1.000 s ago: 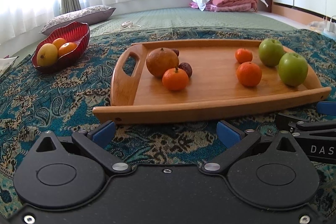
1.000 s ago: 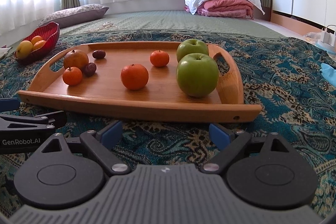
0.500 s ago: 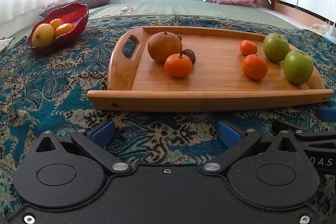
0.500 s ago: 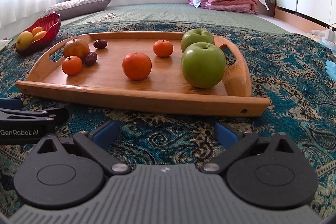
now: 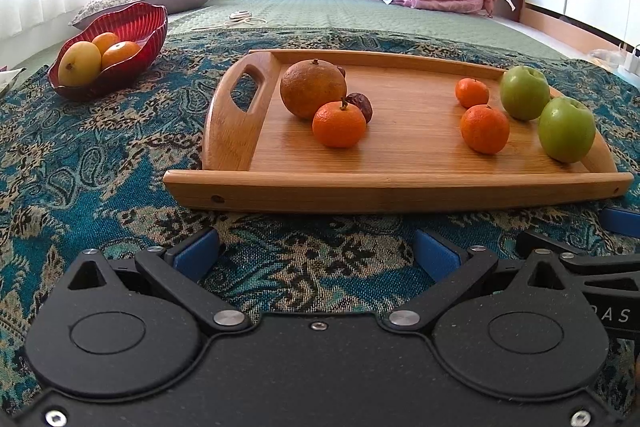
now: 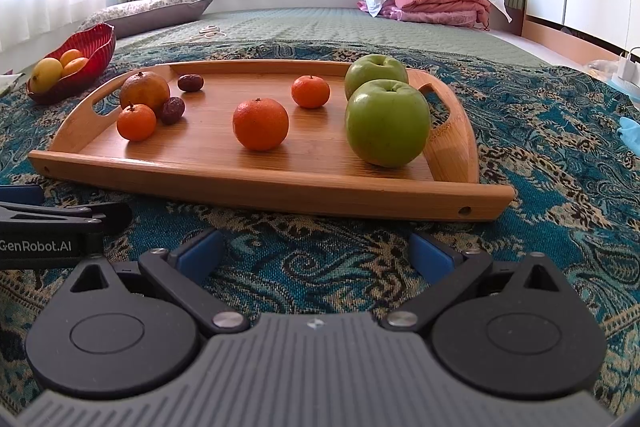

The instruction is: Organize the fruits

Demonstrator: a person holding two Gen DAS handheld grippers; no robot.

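Both grippers idle, nothing held. My left gripper (image 5: 316, 253) has jaws apart, low center of left view; my right gripper (image 6: 316, 253) likewise in right view. Fruit on wooden tray (image 6: 256, 183) mid-frame: near green apple (image 6: 387, 123) right, mandarin (image 6: 261, 124) center. Red bowl (image 5: 132, 27) upper left, already holding fruit. Apple looks heavy, firm, waxy-slick: grip at widest girth. Mandarin probably soft: squeeze lightly across middle. Round, so may roll.
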